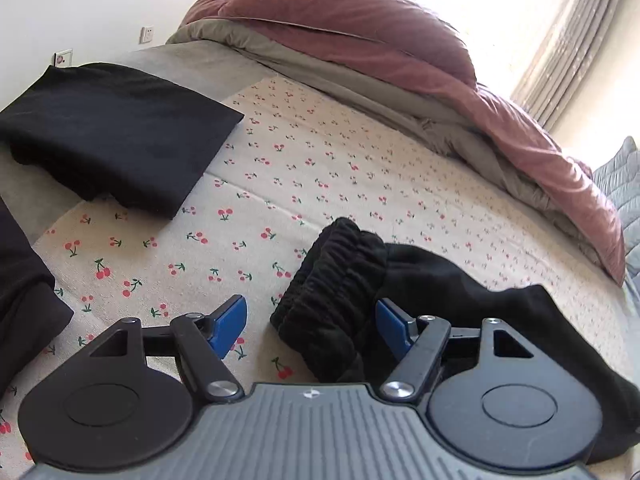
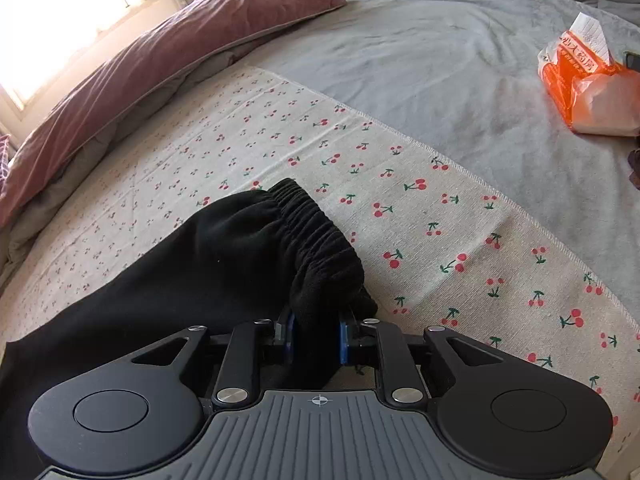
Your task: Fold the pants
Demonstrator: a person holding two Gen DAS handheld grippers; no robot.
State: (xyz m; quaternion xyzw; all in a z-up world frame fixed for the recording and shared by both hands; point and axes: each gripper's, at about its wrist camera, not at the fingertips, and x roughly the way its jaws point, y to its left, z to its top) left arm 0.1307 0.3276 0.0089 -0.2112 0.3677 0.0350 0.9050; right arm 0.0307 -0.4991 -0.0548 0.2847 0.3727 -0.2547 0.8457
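The right gripper [image 2: 316, 338] is clamped on the black pants [image 2: 224, 256] just behind their elastic waistband [image 2: 316, 220], and the left gripper [image 1: 308, 326] stands wide open around the same gathered band. The soft, floppy fabric should sag between holds, so the thick waistband looks the surest grip. Beyond the pants the cherry-print cloth [image 1: 320, 168] lies open up to the pink duvet [image 1: 360, 28].

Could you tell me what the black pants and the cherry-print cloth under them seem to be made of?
Black pants: soft matte knit, probably fleece; fuzzy surface, gathered elastic waistband. Cherry-print cloth: flat woven fabric, likely cotton or linen; visible weave, stitched edge.
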